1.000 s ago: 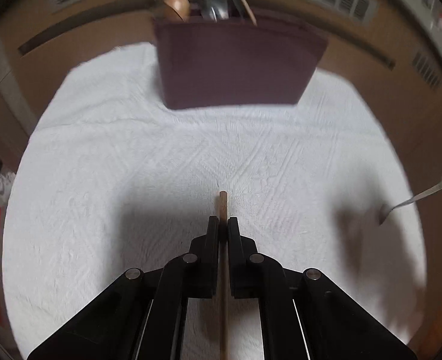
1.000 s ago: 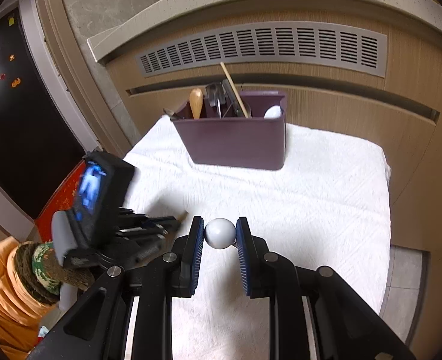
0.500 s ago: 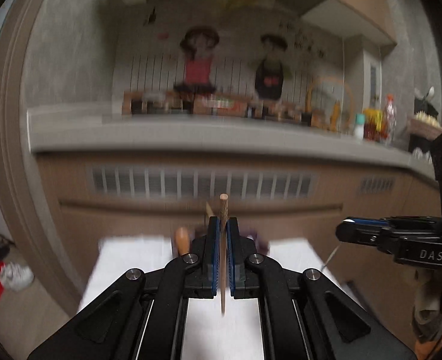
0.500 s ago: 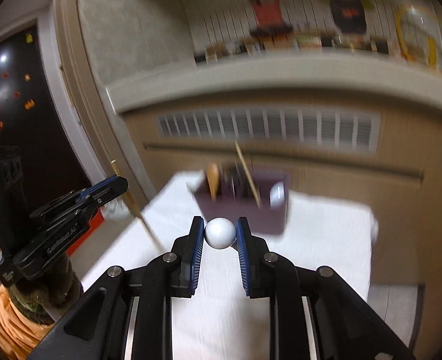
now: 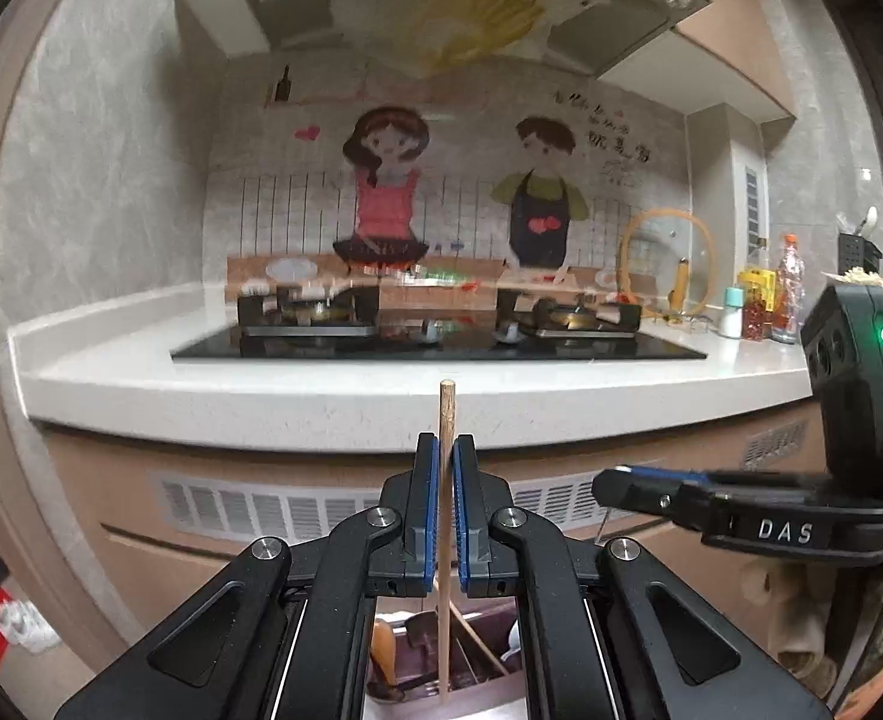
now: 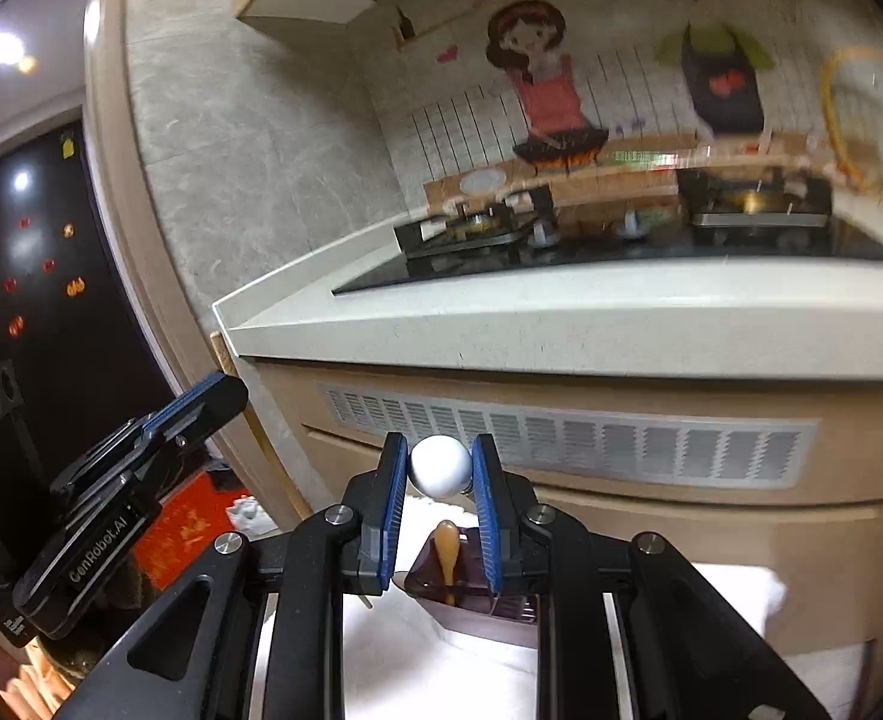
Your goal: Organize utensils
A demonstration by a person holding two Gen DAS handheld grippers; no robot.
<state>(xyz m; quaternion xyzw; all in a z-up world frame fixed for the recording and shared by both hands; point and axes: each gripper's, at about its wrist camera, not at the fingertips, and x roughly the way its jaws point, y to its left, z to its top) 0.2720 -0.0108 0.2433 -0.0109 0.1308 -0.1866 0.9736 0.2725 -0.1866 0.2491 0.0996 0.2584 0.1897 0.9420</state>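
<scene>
Two grippers, each with one utensil, both raised above the holder. Left gripper: jaws pinched tight on a wooden chopstick, stick upright, top end poking above the fingertips, lower end hanging down over the maroon utensil holder seen below between the gripper's arms. Holder already has a wooden spoon, another stick and some dark utensils in it. Right gripper: jaws narrowly apart, clamped on the round white end of a utensil; rest of it hidden, so type unclear. Holder sits below and ahead on the white cloth. Progress: late stage by my read, several pieces stowed, these two not yet dropped in. No loose utensils visible on the cloth.
</scene>
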